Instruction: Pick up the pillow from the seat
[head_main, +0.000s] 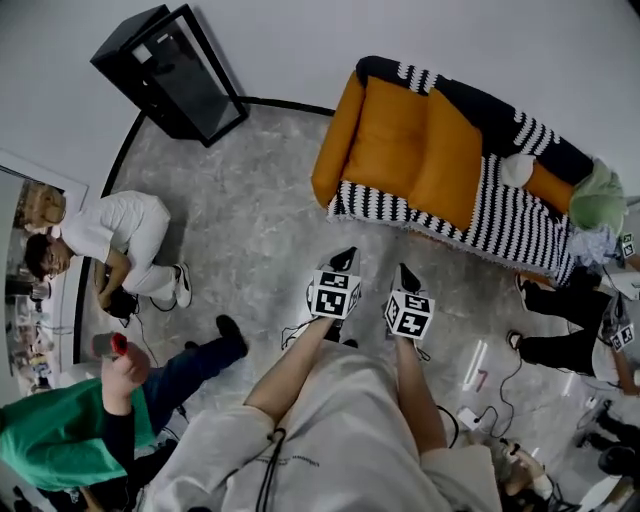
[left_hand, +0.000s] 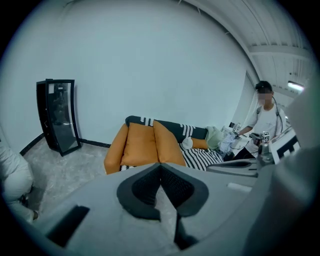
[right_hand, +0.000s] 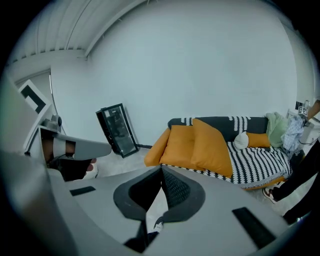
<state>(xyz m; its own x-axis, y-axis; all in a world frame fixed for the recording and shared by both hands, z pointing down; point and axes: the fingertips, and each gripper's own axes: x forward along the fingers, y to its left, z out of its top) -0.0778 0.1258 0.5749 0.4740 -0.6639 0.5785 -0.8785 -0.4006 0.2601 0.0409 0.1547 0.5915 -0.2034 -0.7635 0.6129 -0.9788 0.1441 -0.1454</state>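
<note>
To me this looks like a staged room for recordings, not a real home. A sofa (head_main: 510, 228) stands alone by bare white walls. Left of the sofa is a black glass cabinet (head_main: 172, 72). In front of the sofa, a person (head_main: 120, 235) sits on the grey floor (head_main: 250, 225).

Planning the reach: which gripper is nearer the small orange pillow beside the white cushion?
Right. The right gripper stands before the sofa, with the small pillow ahead to its right; the left gripper is farther left.
</note>
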